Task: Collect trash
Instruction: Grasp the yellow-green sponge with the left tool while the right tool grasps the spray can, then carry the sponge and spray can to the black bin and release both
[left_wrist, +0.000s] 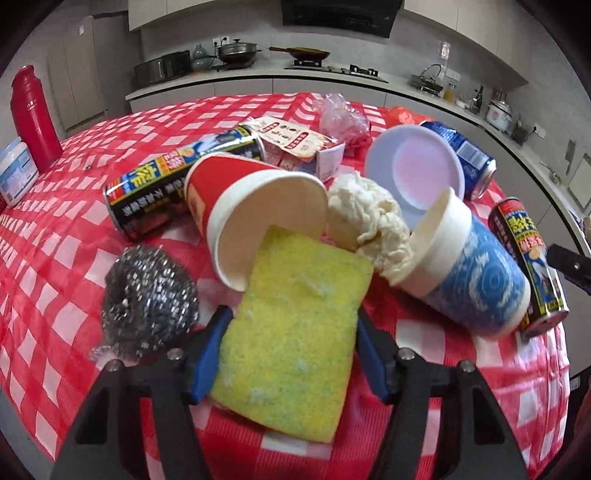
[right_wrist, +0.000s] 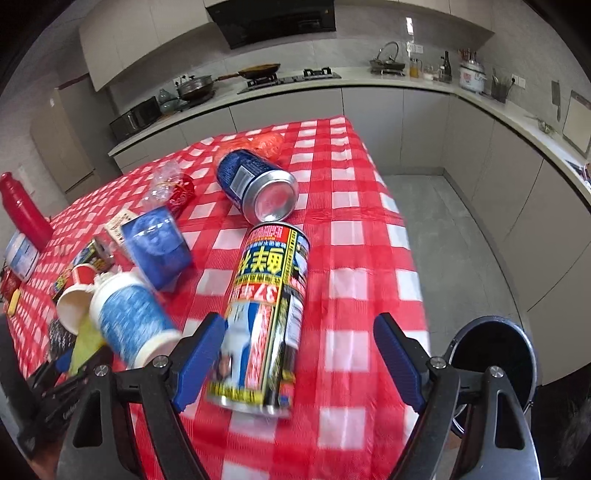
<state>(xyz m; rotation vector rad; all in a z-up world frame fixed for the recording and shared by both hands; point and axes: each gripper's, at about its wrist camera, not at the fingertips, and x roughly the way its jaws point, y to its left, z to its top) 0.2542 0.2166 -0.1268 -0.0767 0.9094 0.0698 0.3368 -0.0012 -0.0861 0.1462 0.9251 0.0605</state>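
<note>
In the left wrist view my left gripper (left_wrist: 293, 343) has its blue fingers on both sides of a yellow sponge (left_wrist: 291, 332), gripping it just above the red checked tablecloth (left_wrist: 55, 258). A steel scourer (left_wrist: 147, 295), a red paper cup (left_wrist: 255, 218), crumpled tissue (left_wrist: 369, 225) and a blue paper cup (left_wrist: 469, 273) lie around it. In the right wrist view my right gripper (right_wrist: 299, 354) is open, with a colourful can (right_wrist: 266, 317) lying between its fingers, untouched. A blue can (right_wrist: 258, 188) lies beyond.
A black bin (right_wrist: 495, 365) stands on the floor past the table's right edge. A red bottle (left_wrist: 33, 118) and a white tub (left_wrist: 14, 173) stand at the far left. A second printed can (left_wrist: 181, 173), a torn carton (left_wrist: 295, 144), a white lid (left_wrist: 417, 166) and plastic wrap (left_wrist: 340, 118) lie behind.
</note>
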